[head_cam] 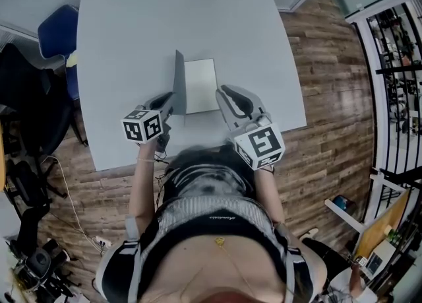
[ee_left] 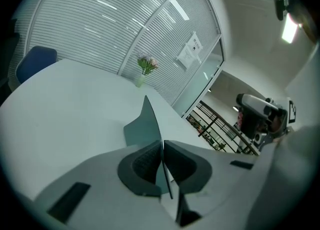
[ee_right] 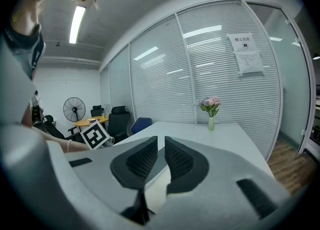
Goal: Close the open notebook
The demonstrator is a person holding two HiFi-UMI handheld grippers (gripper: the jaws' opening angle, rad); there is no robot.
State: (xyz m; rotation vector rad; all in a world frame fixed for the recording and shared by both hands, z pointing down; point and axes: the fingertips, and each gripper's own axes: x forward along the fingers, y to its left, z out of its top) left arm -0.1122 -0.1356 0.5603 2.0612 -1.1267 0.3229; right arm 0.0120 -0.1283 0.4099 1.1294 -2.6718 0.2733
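The notebook lies open on the white table (head_cam: 132,31). Its grey left cover (head_cam: 179,82) stands upright on edge, and the white page (head_cam: 201,84) lies flat beside it. My left gripper (head_cam: 170,100) is at the cover's near end. In the left gripper view this gripper (ee_left: 163,146) is shut on the thin cover (ee_left: 145,124), with both pads pressed to it. My right gripper (head_cam: 223,94) hovers by the page's near right corner. Its jaws (ee_right: 161,146) stand a narrow gap apart with nothing between them.
A small vase of flowers (ee_right: 210,108) stands at the table's far edge. A blue chair (head_cam: 56,31) sits at the far left corner. Glass walls with blinds (ee_right: 165,83) close the room behind. Wooden floor (head_cam: 316,64) runs to the table's right.
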